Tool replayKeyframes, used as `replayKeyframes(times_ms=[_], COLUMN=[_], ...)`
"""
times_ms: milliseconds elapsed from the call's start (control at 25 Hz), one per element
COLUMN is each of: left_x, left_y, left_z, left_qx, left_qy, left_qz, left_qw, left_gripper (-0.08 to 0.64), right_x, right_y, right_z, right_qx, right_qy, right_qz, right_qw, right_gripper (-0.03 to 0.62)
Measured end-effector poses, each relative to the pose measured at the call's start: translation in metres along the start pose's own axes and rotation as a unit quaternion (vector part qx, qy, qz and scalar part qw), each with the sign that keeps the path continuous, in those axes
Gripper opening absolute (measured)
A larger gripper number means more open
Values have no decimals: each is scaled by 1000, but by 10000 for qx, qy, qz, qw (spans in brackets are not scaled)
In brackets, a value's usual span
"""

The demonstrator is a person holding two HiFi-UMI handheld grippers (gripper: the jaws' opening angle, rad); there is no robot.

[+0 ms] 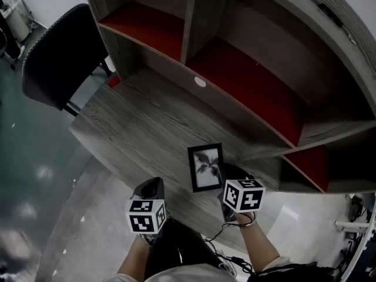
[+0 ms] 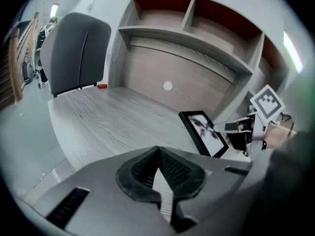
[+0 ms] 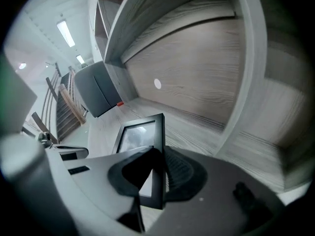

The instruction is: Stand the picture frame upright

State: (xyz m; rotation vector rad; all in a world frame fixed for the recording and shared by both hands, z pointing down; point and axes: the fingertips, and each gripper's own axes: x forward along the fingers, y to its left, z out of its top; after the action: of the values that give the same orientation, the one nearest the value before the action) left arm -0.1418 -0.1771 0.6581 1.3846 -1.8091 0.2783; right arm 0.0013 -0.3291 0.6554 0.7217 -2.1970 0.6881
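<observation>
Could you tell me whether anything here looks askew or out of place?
Only the picture frame: it is tilted, not upright, near the front edge of the desk, with the right tongs clamped on its edge. Nothing looks spilled or broken.

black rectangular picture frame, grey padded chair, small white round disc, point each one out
black rectangular picture frame (image 1: 205, 168), head view, middle of its glass
grey padded chair (image 2: 78, 48), left gripper view, middle of its backrest
small white round disc (image 1: 200, 82), head view, its centre
</observation>
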Motion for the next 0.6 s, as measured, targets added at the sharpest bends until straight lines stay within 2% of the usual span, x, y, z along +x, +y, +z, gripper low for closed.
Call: replayKeyframes(times_ms=[200, 600], left_x=[-22, -65], left_y=[-6, -9], left_z=[25, 81], left_qx=[143, 263], left_qy=[-257, -950], left_qz=[-82, -271], left_qw=[9995, 9948], left_gripper=[12, 12], right_x=[-28, -84], right_y=[14, 47], right_z=[17, 54], right_qx=[187, 256], right_qy=[-344, -1156], right_qz=[-88, -298], right_qw=[9992, 9925], right_gripper=[81, 81])
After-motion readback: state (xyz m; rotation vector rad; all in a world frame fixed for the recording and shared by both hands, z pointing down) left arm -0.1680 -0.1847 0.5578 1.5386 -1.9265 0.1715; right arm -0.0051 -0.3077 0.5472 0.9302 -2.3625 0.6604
